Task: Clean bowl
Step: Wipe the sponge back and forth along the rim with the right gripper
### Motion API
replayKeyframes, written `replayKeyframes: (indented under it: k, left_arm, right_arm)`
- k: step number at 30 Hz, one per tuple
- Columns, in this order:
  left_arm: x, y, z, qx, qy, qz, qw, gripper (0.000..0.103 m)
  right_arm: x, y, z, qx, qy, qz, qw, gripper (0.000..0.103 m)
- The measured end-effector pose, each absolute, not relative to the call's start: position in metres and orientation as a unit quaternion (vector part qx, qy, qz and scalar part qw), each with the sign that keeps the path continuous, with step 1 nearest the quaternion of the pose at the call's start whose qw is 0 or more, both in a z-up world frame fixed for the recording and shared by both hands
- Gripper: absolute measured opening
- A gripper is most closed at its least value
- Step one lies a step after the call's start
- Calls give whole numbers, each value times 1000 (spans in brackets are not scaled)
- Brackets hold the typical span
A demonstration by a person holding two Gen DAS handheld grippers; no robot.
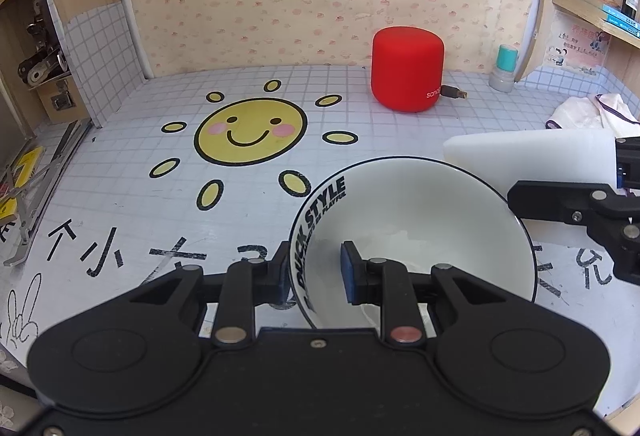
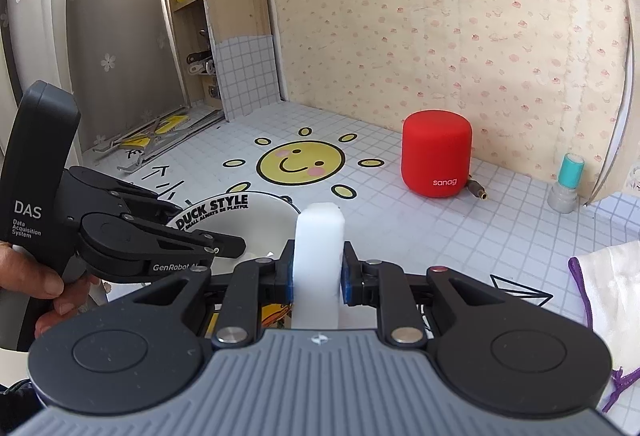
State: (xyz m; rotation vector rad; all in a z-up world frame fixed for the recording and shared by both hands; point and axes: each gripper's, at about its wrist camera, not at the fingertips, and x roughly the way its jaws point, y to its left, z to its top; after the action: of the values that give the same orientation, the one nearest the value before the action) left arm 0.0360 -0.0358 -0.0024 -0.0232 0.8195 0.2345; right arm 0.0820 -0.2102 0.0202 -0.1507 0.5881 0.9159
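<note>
A white ceramic bowl with a black rim and "DUCK STYLE" lettering (image 1: 416,232) sits tilted at the near centre of a grid-patterned desk mat bearing a smiling yellow sun (image 1: 120,196). The left gripper (image 1: 316,272) pinches the bowl's near wall, one blue pad inside and one outside. The right gripper (image 2: 318,276) is clamped on a white foam sponge block (image 2: 320,256), which hovers just right of the bowl's rim, apparently not yet touching it. A red cylindrical speaker (image 1: 407,70) stands well apart at the far right, and a white cloth with purple trim (image 2: 612,300) lies at the right edge. The wipe looks about to begin: the sponge should probably enter over the right rim and sweep the inner wall in circles, while the left grip holds firm so the tilted bowl does not slip or rock.
</note>
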Motion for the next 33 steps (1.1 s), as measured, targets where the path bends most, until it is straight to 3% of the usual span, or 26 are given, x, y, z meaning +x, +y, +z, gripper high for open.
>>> replayKeyframes:
  k: [33]
  left_arm:
    - [51,-25,6,19,392,40,919,30]
  right_arm:
    - [79,-214,17,-68,287,429,854,22]
